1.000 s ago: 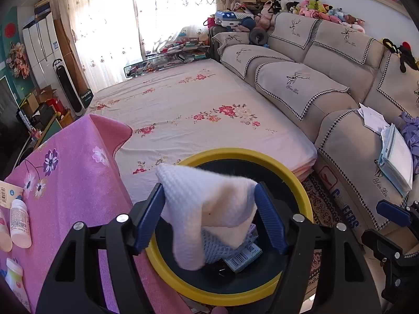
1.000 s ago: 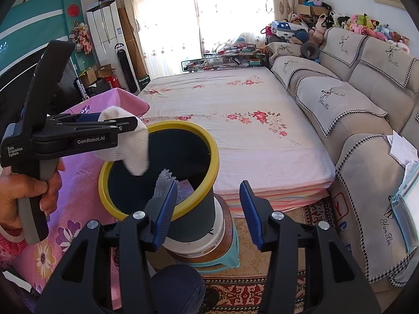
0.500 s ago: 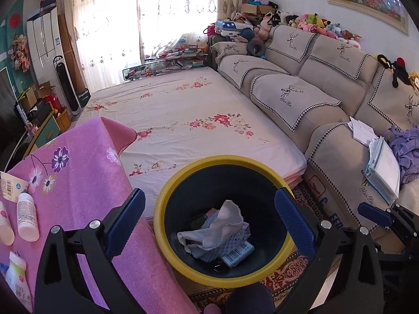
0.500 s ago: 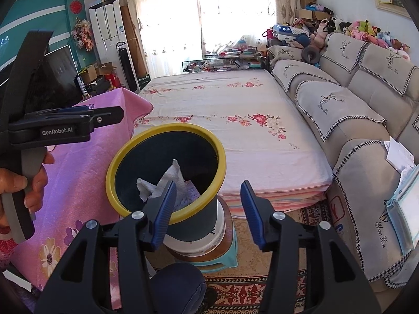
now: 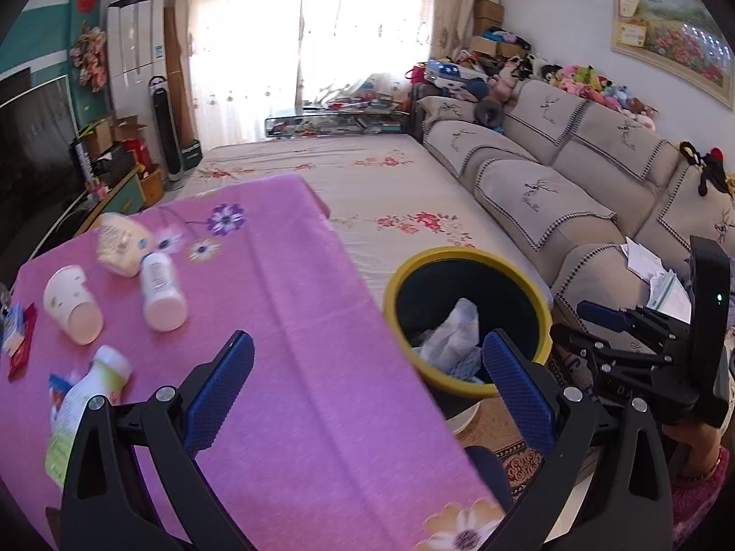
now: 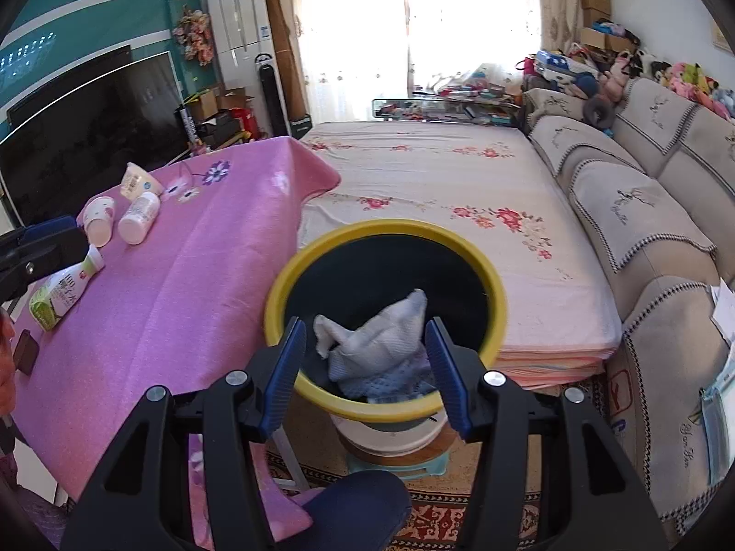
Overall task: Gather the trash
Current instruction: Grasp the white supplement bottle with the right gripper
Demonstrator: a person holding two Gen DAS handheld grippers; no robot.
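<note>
The left claw (image 5: 367, 381) is wide open and holds nothing, above the pink worktop (image 5: 298, 321). The right claw (image 6: 365, 365) is open and empty too, over the yellow-rimmed bin (image 6: 498, 303). The white tissue (image 6: 381, 344) lies inside the bin; a bottle (image 5: 80, 406) and a paper cup (image 5: 73, 305) lie on the worktop.

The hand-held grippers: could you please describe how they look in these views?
Both the left hand-held gripper and the right hand-held gripper have matte black angular frames with silver screw heads and blue textured pads on the fingers. The left view shows a small green light on the right unit's black housing.
</note>
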